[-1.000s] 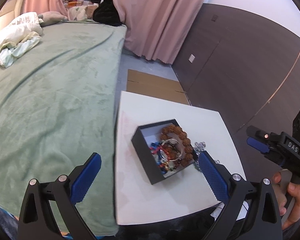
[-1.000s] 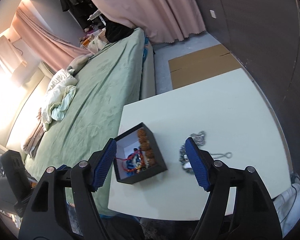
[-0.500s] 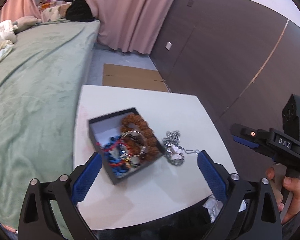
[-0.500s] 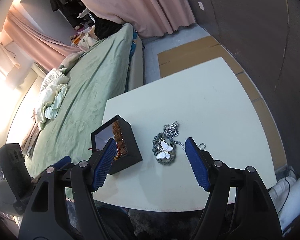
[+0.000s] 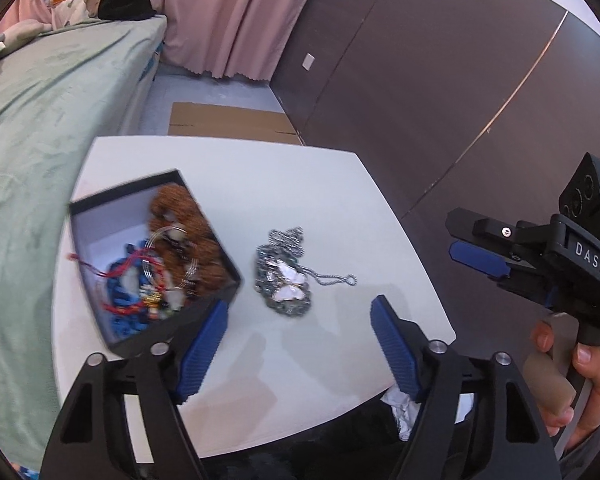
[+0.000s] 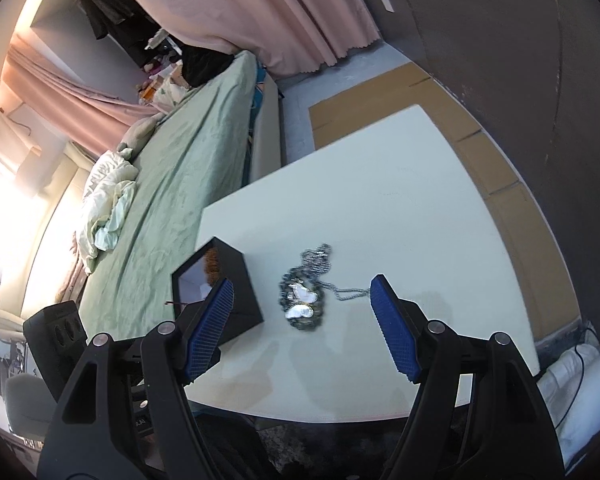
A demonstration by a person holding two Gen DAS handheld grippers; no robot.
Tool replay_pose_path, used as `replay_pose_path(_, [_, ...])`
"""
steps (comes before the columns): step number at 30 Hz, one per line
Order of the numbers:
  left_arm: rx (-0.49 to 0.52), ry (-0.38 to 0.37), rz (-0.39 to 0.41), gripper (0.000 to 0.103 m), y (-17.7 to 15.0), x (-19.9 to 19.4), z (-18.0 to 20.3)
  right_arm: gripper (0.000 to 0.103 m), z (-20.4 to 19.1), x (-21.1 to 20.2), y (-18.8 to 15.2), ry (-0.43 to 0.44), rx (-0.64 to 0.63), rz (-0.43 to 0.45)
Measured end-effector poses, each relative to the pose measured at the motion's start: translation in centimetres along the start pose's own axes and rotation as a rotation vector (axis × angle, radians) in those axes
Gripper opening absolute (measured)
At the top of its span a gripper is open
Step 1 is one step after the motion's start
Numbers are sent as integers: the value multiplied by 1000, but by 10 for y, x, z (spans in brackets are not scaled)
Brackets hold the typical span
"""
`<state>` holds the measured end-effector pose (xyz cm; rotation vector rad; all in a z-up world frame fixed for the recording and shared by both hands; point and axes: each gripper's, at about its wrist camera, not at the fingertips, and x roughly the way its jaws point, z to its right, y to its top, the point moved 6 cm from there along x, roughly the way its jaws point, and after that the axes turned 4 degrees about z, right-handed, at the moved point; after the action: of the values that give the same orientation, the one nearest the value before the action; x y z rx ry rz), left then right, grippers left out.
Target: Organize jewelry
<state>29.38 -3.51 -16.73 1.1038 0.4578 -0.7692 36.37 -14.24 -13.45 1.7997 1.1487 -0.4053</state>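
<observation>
**Me:** Left wrist view puts the black box (image 5: 100,216) at centre left of the frame, open, on the white table (image 5: 300,184). Brown beads (image 5: 188,232), a wire bangle (image 5: 172,256) and tangled blue and red pieces (image 5: 128,300) already lie inside, so I judge most of the sorting done.

**You:** What's left?

**Me:** The butterfly necklace (image 5: 286,280), mid-frame, loose on the table just right of the box, not touching it that I can tell.

**You:** And your claws?

**Me:** My left gripper (image 5: 298,340) has just been narrowing its jaws, yet they stand spread with nothing between them, low in the frame below the necklace. My right gripper (image 6: 302,324) is spread too, empty, the necklace (image 6: 302,300) lying beyond its pads. Neither touches it yet.
</observation>
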Motion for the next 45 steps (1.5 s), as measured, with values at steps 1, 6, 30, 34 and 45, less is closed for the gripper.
replay_pose_path(1, [3,0,-4,67,-2,5,3,72,4,0,0,-1,5,-2])
replay_pose_path(6, [-3,4,-24,65,-9,29,12,72,20,-4,1,-1,28,0])
replay_pose_path(30, [-119,229,151,81,-4,62,-21,72,27,3,3,54,31,-34])
replay_pose_path(34, [-136,273,163,73,-2,54,-35,72,28,3,3,55,24,-36])
replay_pose_path(45, [-94,272,75,33,-9,74,-29,72,29,4,2,51,24,-38])
